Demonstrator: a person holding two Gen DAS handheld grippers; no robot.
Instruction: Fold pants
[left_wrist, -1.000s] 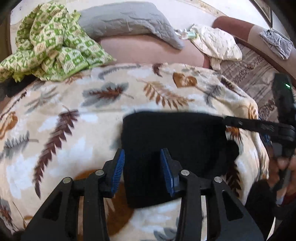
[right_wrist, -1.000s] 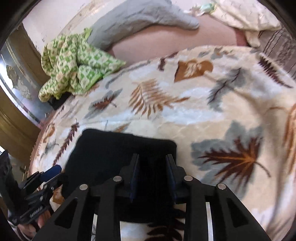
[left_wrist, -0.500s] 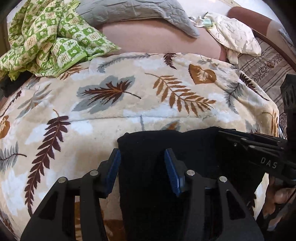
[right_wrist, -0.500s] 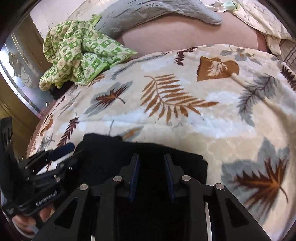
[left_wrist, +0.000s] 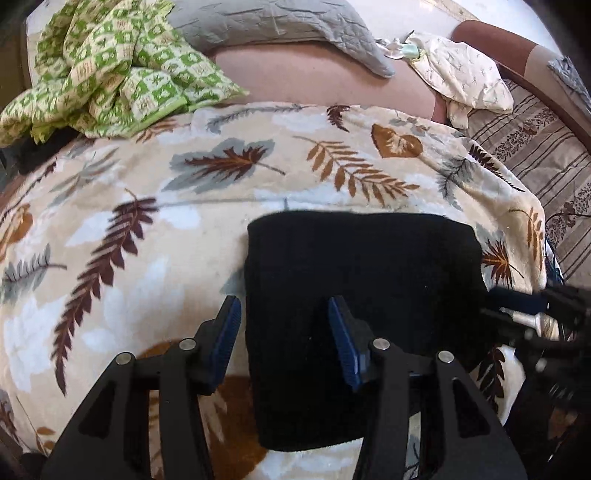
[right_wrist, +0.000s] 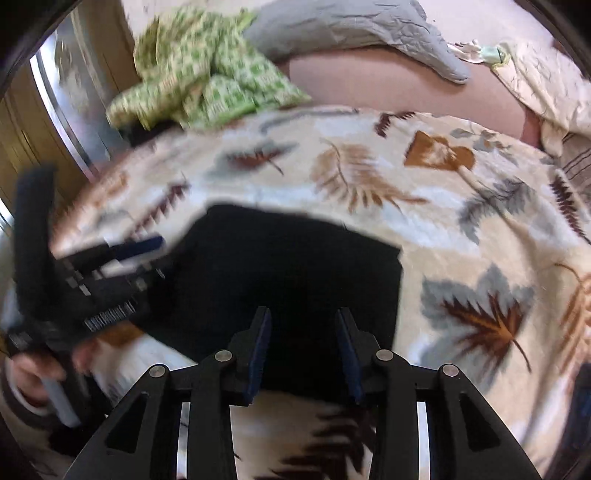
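Note:
The black pants (left_wrist: 362, 295) lie folded into a flat rectangle on the leaf-print blanket (left_wrist: 155, 258). My left gripper (left_wrist: 284, 328) hovers over their near left edge. Its jaws are opening, and the blue pads (left_wrist: 229, 325) press on nothing, though the edge of the cloth lies under the gap. In the blurred right wrist view, my right gripper (right_wrist: 303, 343) stands over the near edge of the pants (right_wrist: 288, 277). Its jaws are also opening, with a clear gap and only flat cloth below. Each view shows the other gripper beside the pants: right gripper (left_wrist: 524, 306), left gripper (right_wrist: 110, 266).
A crumpled green patterned cloth (left_wrist: 103, 70) and a grey pillow (left_wrist: 280, 29) lie at the far end of the bed. A cream cloth (left_wrist: 461, 77) and striped fabric (left_wrist: 535, 155) are at the far right. A hand (right_wrist: 33, 373) holds the left gripper. Wooden furniture (right_wrist: 22, 122) stands left.
Both pairs of jaws stand wider than before. The right gripper has left the top of the pants and drawn off to their right side. The pants now lie flat.

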